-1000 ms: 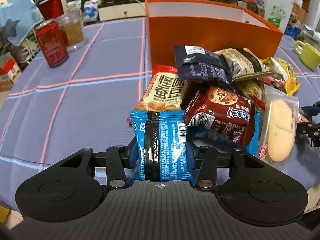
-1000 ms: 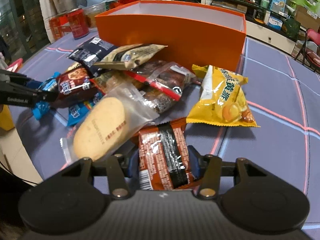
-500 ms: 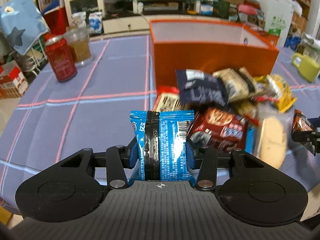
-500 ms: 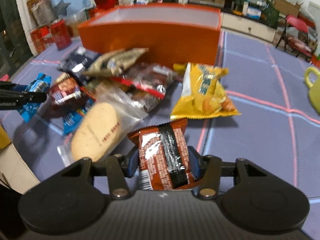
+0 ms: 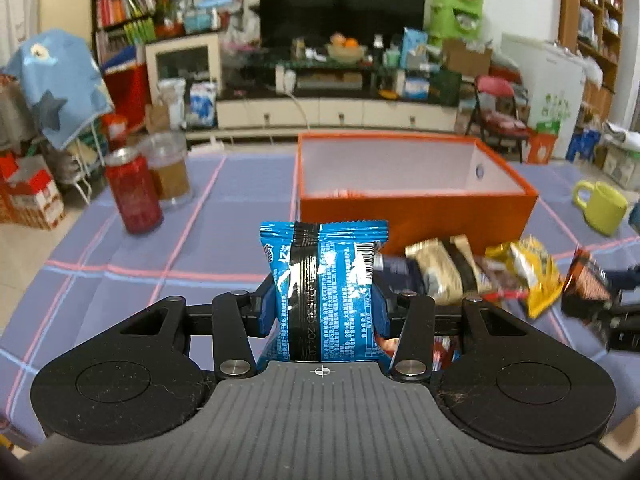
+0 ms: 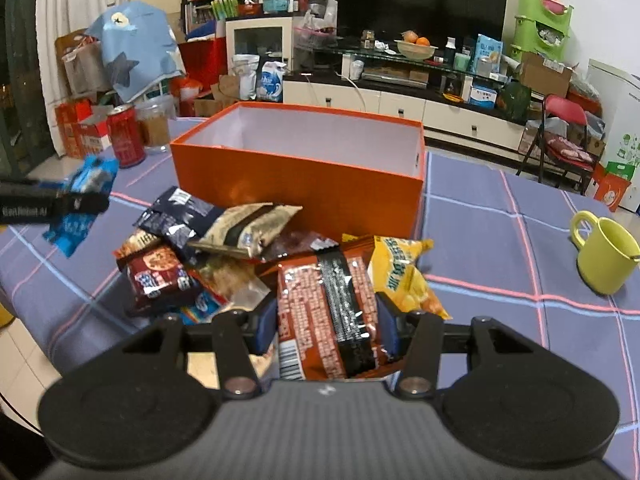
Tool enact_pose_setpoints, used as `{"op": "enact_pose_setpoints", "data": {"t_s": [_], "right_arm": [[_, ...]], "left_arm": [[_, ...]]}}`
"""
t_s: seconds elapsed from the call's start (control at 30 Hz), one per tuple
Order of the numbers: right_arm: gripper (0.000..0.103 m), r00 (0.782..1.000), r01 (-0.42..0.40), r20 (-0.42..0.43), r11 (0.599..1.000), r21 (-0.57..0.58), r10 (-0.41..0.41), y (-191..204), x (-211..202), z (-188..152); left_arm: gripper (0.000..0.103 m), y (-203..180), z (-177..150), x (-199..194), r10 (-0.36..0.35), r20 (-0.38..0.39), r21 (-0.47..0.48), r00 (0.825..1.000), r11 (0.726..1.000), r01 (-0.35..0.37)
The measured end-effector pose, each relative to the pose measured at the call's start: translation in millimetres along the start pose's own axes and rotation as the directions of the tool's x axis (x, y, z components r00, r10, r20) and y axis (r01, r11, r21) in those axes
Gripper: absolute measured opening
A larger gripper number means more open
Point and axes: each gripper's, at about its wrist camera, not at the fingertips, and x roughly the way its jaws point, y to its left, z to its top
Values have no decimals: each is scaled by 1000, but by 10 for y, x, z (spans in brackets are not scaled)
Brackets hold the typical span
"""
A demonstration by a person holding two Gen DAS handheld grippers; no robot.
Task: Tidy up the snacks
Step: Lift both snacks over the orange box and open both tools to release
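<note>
1. My left gripper (image 5: 323,312) is clamped on the blue packet (image 5: 326,288), held up in the air short of the orange box (image 5: 416,208).
2. My right gripper (image 6: 328,320) pinches the orange-brown packet (image 6: 330,312) above the pile.
3. The box looks empty as far as I can see; nothing has been dropped in.
4. The snack pile (image 6: 208,248) sits on the table (image 6: 500,260) in front of the box. Plenty left.
</note>
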Motion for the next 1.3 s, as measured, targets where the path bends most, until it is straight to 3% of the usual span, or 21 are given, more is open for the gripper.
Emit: {"op": "enact_pose_setpoints", "data": {"t_s": [0.23,0.87,0.97,1.13,1.3], "right_arm": [[52,1000,7,3,1000,-2,-7,70,11,19],[52,1000,-16,23,1000,-2,16,242,40,52],[52,997,-50,56,997,63,46,138,38,237],[52,988,-45,151,982,184,17,-206,300,865],[52,992,-37,127,969,246,6,-421,950,1253]], "left_arm": [[22,-93,-10,140,87,-46,-10,995,996,-88],[22,-53,-18,145,86,-57,-65,995,994,-90],[22,-45,197,127,61,-24,-102,998,993,-63],[22,-161,772,426,52,43,-106,998,993,-47],[22,-458,1209,1194,29,-17,-78,999,996,-30]]}}
